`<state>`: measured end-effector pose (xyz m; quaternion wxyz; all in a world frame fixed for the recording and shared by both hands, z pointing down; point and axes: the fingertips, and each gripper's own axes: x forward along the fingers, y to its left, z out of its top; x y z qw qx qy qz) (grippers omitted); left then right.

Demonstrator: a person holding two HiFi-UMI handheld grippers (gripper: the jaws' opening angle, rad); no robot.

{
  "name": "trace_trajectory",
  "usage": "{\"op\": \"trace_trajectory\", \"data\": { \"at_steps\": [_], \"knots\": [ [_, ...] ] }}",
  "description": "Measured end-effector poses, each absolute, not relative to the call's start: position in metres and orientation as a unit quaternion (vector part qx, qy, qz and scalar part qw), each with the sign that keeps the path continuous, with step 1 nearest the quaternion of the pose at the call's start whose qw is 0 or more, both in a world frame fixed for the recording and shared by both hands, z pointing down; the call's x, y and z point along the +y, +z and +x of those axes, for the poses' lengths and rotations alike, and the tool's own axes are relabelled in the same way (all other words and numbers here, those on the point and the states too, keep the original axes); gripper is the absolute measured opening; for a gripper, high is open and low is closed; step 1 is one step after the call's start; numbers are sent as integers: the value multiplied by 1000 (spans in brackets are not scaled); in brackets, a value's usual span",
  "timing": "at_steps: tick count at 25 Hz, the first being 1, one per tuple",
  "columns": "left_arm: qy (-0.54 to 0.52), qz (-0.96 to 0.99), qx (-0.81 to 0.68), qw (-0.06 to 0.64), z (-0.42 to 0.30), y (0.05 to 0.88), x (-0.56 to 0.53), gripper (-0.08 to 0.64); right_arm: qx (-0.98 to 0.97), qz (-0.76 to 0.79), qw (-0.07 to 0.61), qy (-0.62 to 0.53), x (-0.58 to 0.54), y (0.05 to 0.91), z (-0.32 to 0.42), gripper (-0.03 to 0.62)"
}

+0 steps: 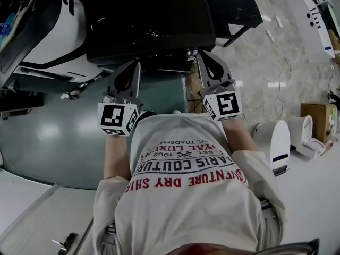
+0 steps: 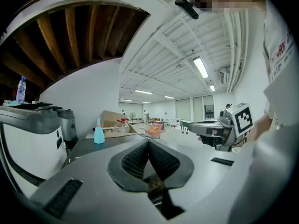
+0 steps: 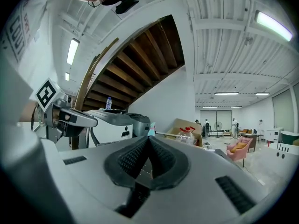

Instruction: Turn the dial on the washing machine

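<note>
Both held up at the near edge of the dark table, side by side. Left gripper: fingers pressed together, nothing between them. Right gripper: same, closed and empty. The white washing machine stands just left of the table. I can't pick out its dial in any view.

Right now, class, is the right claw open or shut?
Shut. The right claw has its black pads pressed together at the tips in the right gripper view, nothing between them.
</note>
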<state>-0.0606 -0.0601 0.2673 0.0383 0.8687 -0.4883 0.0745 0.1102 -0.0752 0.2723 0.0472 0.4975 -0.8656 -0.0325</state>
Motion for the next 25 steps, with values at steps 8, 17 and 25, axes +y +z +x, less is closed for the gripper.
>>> {"op": "trace_trajectory", "data": {
  "at_steps": [8, 17, 25],
  "knots": [
    [69, 870, -487, 31, -60, 261, -55, 15, -864, 501, 48, -9, -69, 276, 111, 28],
    [63, 864, -499, 16, -60, 255, -54, 16, -854, 517, 62, 3, -69, 284, 115, 28],
    [61, 871, -487, 17, -48, 258, -53, 15, -851, 521, 56, 10, -66, 289, 122, 28]
  ]
}}
